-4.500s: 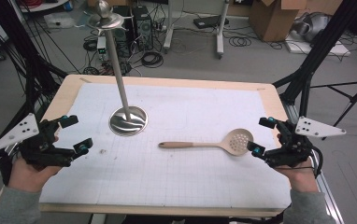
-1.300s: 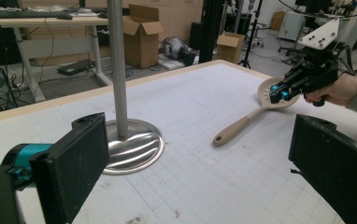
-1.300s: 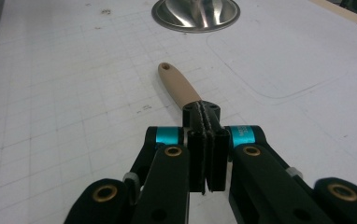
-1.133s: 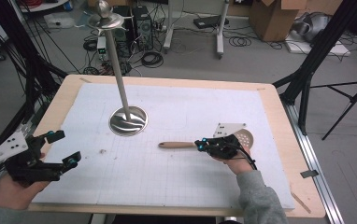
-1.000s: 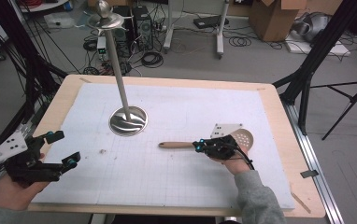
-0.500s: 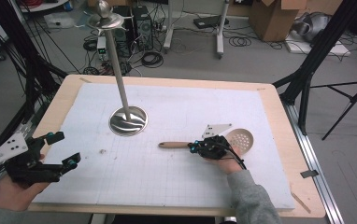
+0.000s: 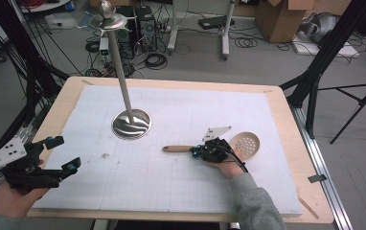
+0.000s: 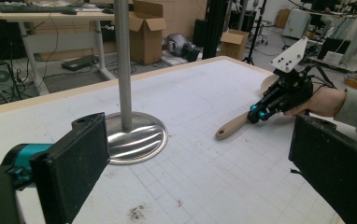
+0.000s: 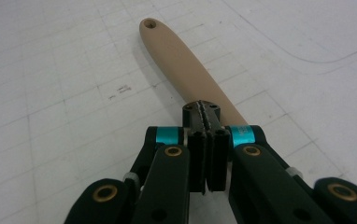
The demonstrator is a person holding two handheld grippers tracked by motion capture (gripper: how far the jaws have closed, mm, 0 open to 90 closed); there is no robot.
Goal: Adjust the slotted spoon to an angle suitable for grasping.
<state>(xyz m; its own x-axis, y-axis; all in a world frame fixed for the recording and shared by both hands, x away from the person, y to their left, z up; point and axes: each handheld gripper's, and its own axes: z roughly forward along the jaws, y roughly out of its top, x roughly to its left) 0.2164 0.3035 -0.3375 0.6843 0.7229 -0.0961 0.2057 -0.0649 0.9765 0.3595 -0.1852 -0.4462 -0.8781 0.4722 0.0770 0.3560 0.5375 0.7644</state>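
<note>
The right gripper [image 7: 196,152], jaws closed together and holding nothing, sits over the wooden spoon's [image 7: 178,149] handle, whose bowl lies at its three o'clock

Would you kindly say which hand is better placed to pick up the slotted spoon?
The right. Its tongs sit shut directly over the wooden handle of the slotted spoon, while the left tongs hang open near the table's corner, far from it.

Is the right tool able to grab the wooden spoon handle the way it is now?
Probably not yet. The right tool sits just over the spoon handle, so nothing blocks the way, but its jaws are pressed together with nothing between them. It would likely need to open first to fit around the handle.
</note>
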